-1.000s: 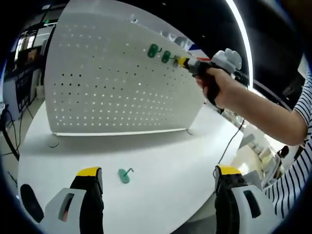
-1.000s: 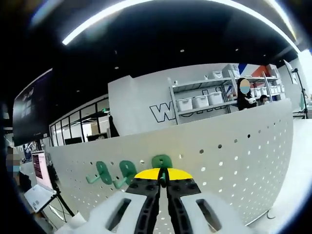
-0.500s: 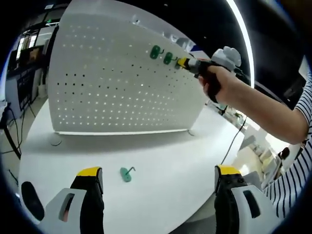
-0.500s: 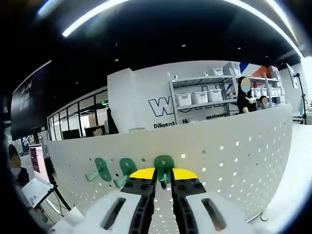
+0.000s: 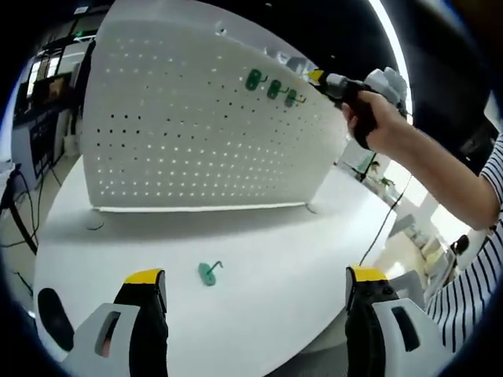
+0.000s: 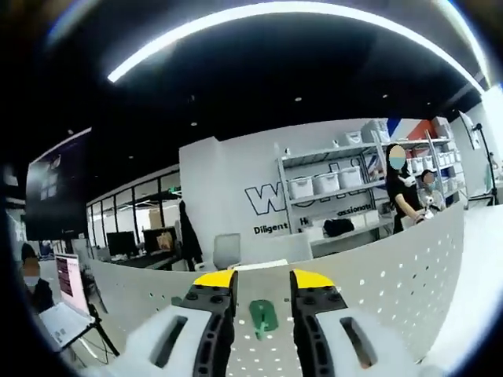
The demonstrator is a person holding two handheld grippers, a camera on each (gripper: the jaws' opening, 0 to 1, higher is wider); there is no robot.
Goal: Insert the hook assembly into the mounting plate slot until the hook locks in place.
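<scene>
Right gripper (image 6: 262, 284) parted around third hook (image 6: 263, 316) on pegboard (image 5: 196, 126), probably seated; left gripper (image 5: 255, 287) open (spare hook (image 5: 207, 272) below pegboard).

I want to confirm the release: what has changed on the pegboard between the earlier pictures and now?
The right gripper opened its jaws, let go of the third green hook and drew back from the pegboard. Unchanged: the hook stays hanging, one hook lies on the table, and the left gripper is open.
</scene>
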